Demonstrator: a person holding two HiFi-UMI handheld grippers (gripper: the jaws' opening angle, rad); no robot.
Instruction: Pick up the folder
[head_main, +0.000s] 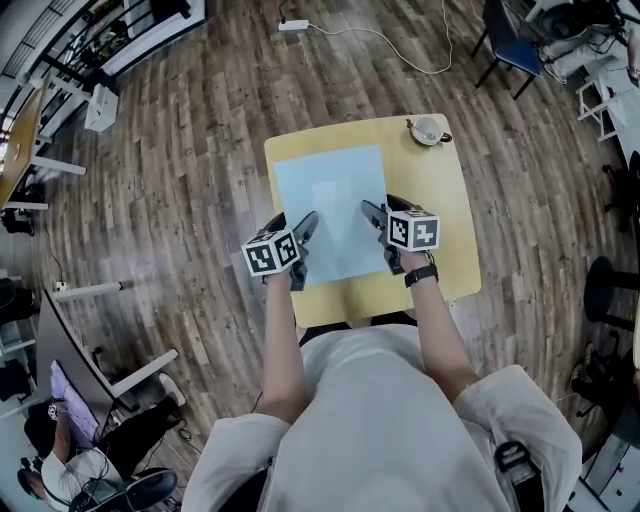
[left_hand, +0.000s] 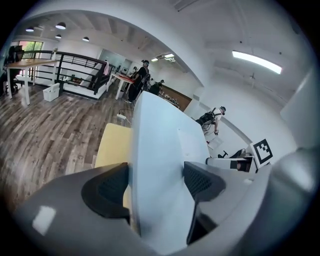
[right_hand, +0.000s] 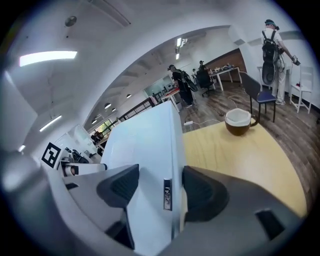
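Observation:
A pale blue folder (head_main: 330, 208) lies over the middle of a small yellow table (head_main: 440, 190). My left gripper (head_main: 303, 237) is shut on the folder's near left edge, and my right gripper (head_main: 376, 216) is shut on its near right edge. In the left gripper view the folder (left_hand: 160, 145) fills the gap between the dark pads of the left gripper (left_hand: 155, 184). In the right gripper view the folder (right_hand: 145, 145) sits clamped in the right gripper (right_hand: 161, 189), a small metal clip showing at its edge. I cannot tell whether the folder's far end still touches the table.
A brown cup (head_main: 427, 130) with a white inside stands at the table's far right corner, also the cup (right_hand: 239, 121) in the right gripper view. Wood floor surrounds the table. A blue chair (head_main: 510, 45) and a power strip (head_main: 294, 25) lie beyond; a seated person (head_main: 70, 455) is at lower left.

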